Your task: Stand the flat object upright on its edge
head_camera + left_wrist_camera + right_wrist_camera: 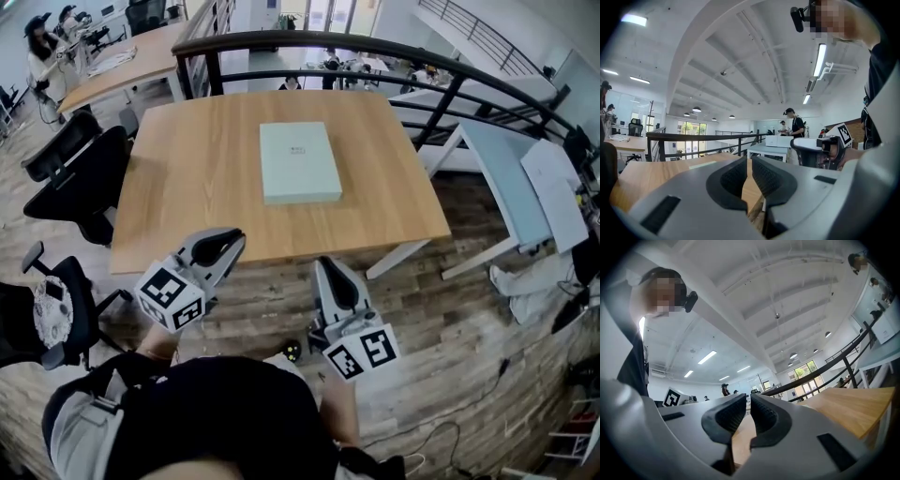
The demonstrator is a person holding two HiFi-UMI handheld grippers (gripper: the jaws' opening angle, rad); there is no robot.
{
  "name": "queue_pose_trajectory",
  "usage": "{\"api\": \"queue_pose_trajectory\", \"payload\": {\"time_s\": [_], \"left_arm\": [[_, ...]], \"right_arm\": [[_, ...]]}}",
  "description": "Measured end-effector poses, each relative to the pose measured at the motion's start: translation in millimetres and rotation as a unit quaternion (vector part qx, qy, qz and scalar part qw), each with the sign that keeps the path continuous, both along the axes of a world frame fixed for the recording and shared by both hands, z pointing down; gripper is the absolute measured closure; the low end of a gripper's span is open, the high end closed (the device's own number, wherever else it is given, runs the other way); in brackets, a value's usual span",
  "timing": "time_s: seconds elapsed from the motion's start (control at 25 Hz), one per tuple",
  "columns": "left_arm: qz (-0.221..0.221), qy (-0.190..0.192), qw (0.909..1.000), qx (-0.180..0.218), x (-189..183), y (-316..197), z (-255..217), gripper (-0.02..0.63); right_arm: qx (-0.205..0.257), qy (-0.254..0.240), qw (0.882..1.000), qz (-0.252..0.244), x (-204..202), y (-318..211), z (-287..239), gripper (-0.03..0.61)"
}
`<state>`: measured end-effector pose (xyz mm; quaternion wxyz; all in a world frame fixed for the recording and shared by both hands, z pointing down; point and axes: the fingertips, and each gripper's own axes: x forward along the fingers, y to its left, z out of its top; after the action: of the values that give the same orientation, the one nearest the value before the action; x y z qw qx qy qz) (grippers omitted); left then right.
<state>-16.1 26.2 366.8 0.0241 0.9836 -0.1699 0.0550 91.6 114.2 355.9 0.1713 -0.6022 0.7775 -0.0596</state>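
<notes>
A flat pale green box (299, 162) lies face down in the middle of the square wooden table (187, 197). Both grippers hang in front of the table's near edge, short of the box. My left gripper (234, 241) is shut with nothing in it, and its tip is just over the table's edge. My right gripper (327, 266) is also shut and empty, a little further back over the floor. In the left gripper view the jaws (749, 162) meet, and the box (702, 164) shows as a thin pale strip on the table beyond. In the right gripper view the jaws (749, 401) are closed before the table (848, 408).
Black office chairs (80, 173) stand to the left of the table, and another chair (47, 309) is at the lower left. A dark curved railing (375, 52) runs behind the table. A pale desk (511, 183) stands at the right. People work at desks far behind.
</notes>
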Motion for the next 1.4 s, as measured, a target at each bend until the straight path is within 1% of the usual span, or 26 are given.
{"api": "queue_pose_trajectory", "payload": {"time_s": [0.24,0.52,0.68,0.88,1.16,1.28,1.4], "left_arm": [[0.001,0.008,1.0,0.004,33,-3,0,0.571],[-0.016,0.005,0.9999,0.001,61,-7,3,0.571],[-0.023,0.0,0.9997,0.001,68,-8,5,0.571],[-0.025,-0.009,0.9996,-0.003,76,-7,10,0.571],[-0.027,-0.012,0.9995,-0.01,82,-14,13,0.571],[-0.033,-0.016,0.9992,-0.017,82,-23,20,0.571],[-0.029,-0.01,0.9993,-0.023,93,-37,23,0.571]], "right_arm": [[-0.004,0.006,1.0,-0.002,32,-4,3,0.54],[-0.002,0.006,1.0,-0.018,64,-11,2,0.54],[0.0,0.0,1.0,-0.026,72,-13,5,0.54],[-0.003,-0.012,1.0,-0.025,81,-11,12,0.54],[-0.009,-0.018,1.0,-0.021,91,-18,17,0.54],[-0.009,-0.018,1.0,-0.021,92,-23,19,0.54],[-0.011,-0.012,1.0,-0.01,104,-31,20,0.54]]}}
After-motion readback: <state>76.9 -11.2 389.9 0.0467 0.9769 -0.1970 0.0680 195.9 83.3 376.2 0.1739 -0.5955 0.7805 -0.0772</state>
